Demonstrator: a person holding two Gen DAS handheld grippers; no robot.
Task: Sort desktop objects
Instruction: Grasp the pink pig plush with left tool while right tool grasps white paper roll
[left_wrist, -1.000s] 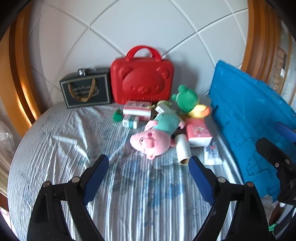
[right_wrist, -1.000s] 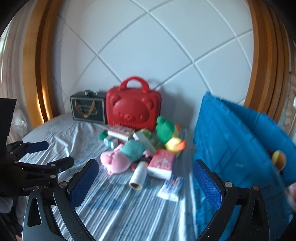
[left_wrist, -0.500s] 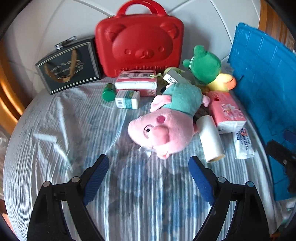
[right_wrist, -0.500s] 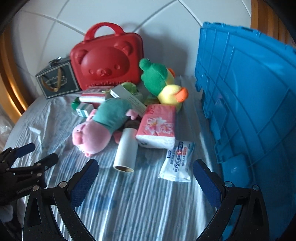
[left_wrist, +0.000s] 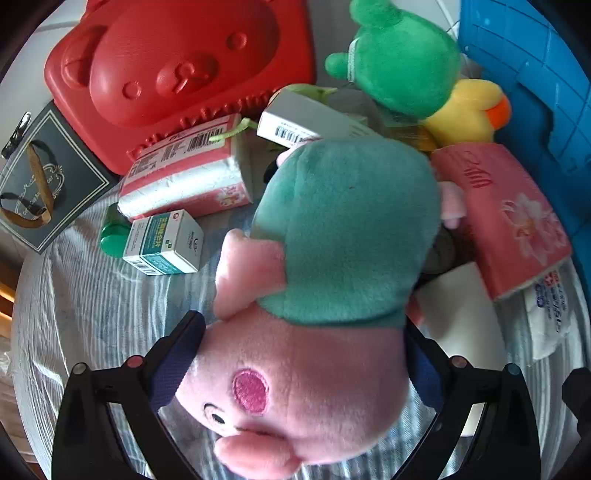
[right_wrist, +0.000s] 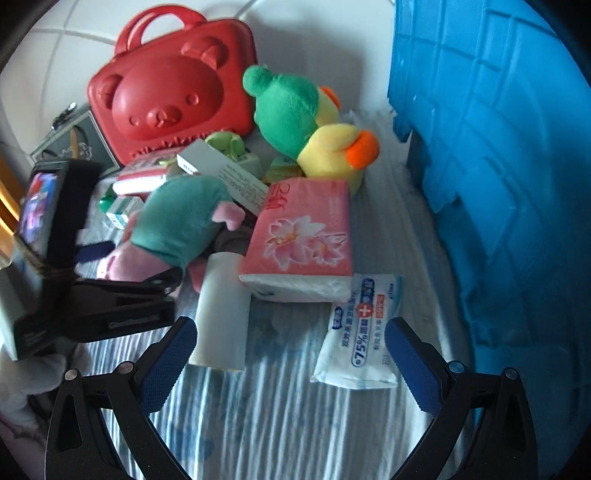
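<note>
Left gripper (left_wrist: 295, 373) pitched steeply down over the pink pig plush (left_wrist: 295, 387), jaws opening wide, one either side of its head, so it straddles the toy for a pick; pads look beside the plush, not pressing. Right gripper (right_wrist: 291, 363) also angled down, released, nothing between its fingers, hovering over striped cloth just right of the pig, lined up near the wipes pack (right_wrist: 360, 332) and white roll (right_wrist: 221, 314). Beyond the pig: pink tissue pack (right_wrist: 303, 232), frog-duck plush (right_wrist: 306, 122), red bear case (right_wrist: 170, 96) at the back; blue crate (right_wrist: 498, 166) stands right of the pig, likely the sorting target
</note>
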